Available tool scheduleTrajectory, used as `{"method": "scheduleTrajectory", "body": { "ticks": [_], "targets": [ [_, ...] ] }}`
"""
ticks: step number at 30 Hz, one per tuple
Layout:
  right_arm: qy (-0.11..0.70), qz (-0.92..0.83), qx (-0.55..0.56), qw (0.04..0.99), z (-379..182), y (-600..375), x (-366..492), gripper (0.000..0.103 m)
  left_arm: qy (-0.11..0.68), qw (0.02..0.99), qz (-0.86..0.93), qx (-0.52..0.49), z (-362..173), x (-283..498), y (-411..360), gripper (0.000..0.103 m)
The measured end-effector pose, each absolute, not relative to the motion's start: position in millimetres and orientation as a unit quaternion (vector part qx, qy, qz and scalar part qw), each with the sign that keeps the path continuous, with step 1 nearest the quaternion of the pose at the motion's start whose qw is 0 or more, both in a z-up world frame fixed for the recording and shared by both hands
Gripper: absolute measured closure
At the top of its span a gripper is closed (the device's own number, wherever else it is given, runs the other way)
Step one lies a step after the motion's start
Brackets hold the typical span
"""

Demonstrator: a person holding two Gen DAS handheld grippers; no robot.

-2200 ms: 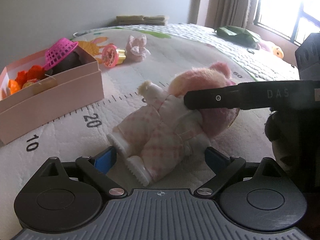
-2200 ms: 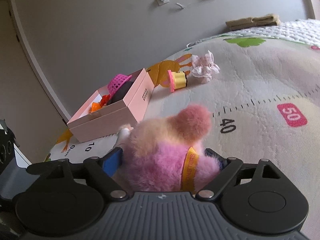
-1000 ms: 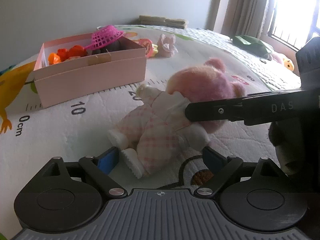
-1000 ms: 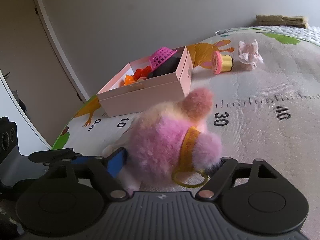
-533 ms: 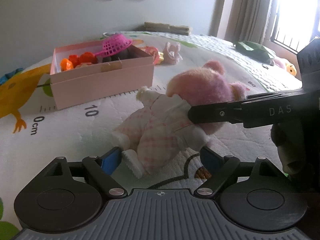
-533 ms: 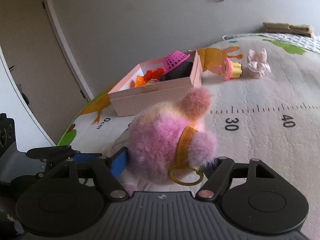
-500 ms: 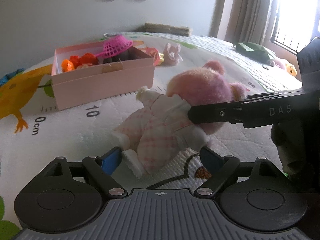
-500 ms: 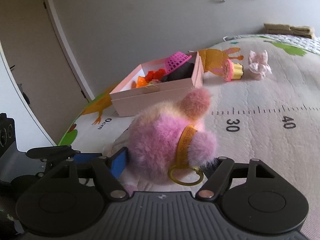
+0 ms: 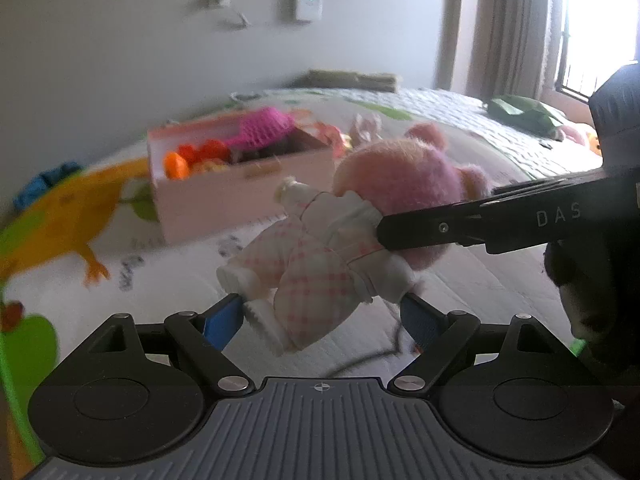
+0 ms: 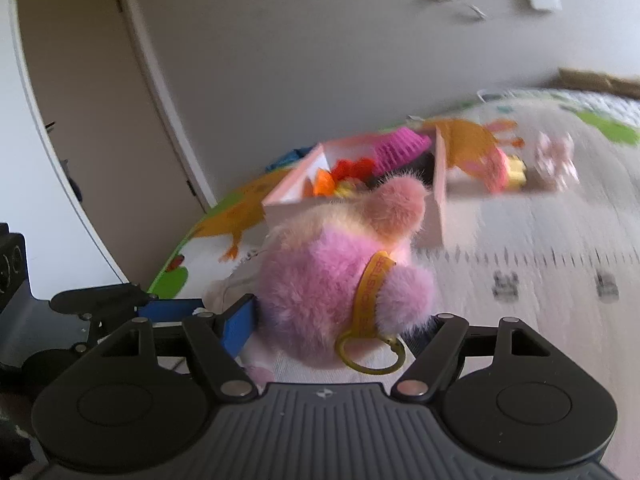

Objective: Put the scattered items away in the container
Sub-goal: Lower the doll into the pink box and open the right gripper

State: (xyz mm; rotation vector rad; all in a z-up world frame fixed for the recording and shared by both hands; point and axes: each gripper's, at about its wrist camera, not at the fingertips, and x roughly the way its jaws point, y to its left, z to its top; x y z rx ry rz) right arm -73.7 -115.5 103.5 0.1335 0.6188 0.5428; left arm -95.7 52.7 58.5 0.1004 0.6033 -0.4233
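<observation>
A soft doll (image 9: 320, 264) with a fuzzy pink head and a checked white suit sits in the middle of both views, held up off the mat (image 9: 500, 280). The left gripper (image 9: 322, 316) has its blue pads on the doll's legs and lower body, so it is gripping the doll. The right gripper (image 10: 340, 320) squeezes the pink head from both sides; in the left view one of its black fingers (image 9: 460, 228) crosses from the right edge onto the doll's neck. A yellow strap with a ring (image 10: 372, 320) hangs from the head. The mat is pale and quilted, with ruler marks, an orange animal at the left and green shapes. Behind the doll, upper middle of each view, stands a pink box (image 9: 240, 192) with orange toys and a pink basket (image 9: 262, 126) in it. A grey wall (image 9: 140, 40) is at the back, curtains (image 9: 500, 24) and a bright window at upper right, and a door (image 10: 80, 120) at the left of the right view.
</observation>
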Motion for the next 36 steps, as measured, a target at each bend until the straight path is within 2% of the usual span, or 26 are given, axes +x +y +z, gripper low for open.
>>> {"method": "scheduleTrajectory", "body": {
  "ticks": [5,9,15,19,20,21,23,31,32,36],
  "targets": [
    [0.275,0.283,0.031,0.918,139.2,-98.8,-19.6,0.029,0.252,0.949,-0.182,0.060,83.9,-60.9,60.2,0.014],
    [0.268,0.290,0.009,0.919,170.8,-86.8,31.4,0.029,0.261,0.950,-0.169,0.010,99.2,-11.6,69.7,0.015],
    [0.272,0.309,-0.041,0.910,202.2,-68.6,100.9,0.029,0.266,0.949,-0.169,-0.012,117.1,40.8,77.5,0.016],
    [0.289,0.318,-0.033,0.902,197.9,-50.8,158.8,0.025,0.268,0.945,-0.187,-0.020,111.4,63.1,76.8,0.016],
    [0.295,0.318,-0.026,0.900,194.4,-46.8,171.1,0.017,0.272,0.942,-0.193,-0.017,108.3,66.6,74.1,0.016],
    [0.302,0.318,-0.019,0.899,190.8,-42.9,183.4,0.015,0.276,0.940,-0.200,-0.012,105.6,68.9,71.1,0.015],
    [0.311,0.319,-0.005,0.895,183.8,-36.9,205.5,0.015,0.275,0.939,-0.205,0.002,103.3,68.9,67.3,0.009],
    [0.308,0.271,0.049,0.911,167.6,-72.8,215.6,0.014,0.282,0.944,-0.174,0.013,96.1,96.9,74.8,0.008],
    [0.313,0.271,0.061,0.908,166.8,-76.1,215.8,0.016,0.282,0.944,-0.172,0.012,94.6,103.2,74.8,0.008],
    [0.353,0.282,0.095,0.887,154.7,-83.3,214.4,0.039,0.284,0.943,-0.170,0.027,83.8,117.7,70.2,0.008]
  ]
}}
